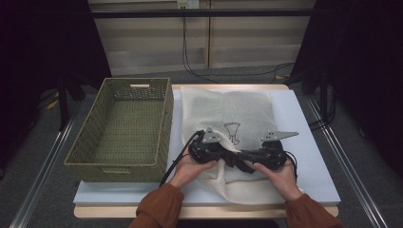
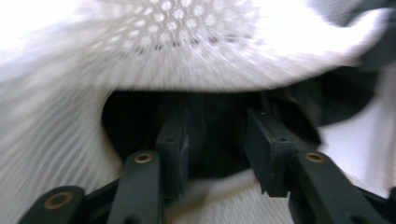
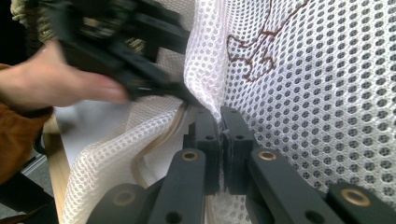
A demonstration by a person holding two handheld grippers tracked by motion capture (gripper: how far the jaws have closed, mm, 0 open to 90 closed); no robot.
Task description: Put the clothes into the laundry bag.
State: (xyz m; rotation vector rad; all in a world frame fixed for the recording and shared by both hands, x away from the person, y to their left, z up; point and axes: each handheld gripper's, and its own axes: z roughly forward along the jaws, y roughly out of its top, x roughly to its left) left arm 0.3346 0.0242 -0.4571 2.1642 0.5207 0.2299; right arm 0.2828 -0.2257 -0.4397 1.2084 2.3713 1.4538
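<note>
- A white mesh laundry bag [image 1: 228, 118] lay flat on the white table top [image 1: 309, 142], its near end gathered between two hand-held grippers at the front edge.
- The bag bore a small brown embroidered figure [image 1: 233, 132] near its middle, seen close up in the right gripper view as a stitched outline [image 3: 254, 51] on the honeycomb mesh [image 3: 327, 93].
- The right gripper [image 1: 266, 154], held in the person's right hand [image 1: 280, 178], had its jaws pressed together on a fold of the mesh; the right gripper view showed the fabric edge pinched between the two black pads [image 3: 205, 130].
- The left gripper [image 1: 209, 149], held in the left hand [image 1: 190, 168], pointed into the dark mouth of the bag; in the left gripper view its jaws stood apart, with the blurred mesh [image 2: 187, 42] arching above them and nothing pressed between the pads [image 2: 175, 144].
- The left gripper also appeared blurred in the right gripper view [image 3: 126, 51], just beside the raised mesh edge.
- A green woven basket [image 1: 164, 118] stood on the table to the left of the bag, just beside it.
- Rust-coloured sleeves [image 1: 159, 206] covered both forearms at the bottom of the high view.
</note>
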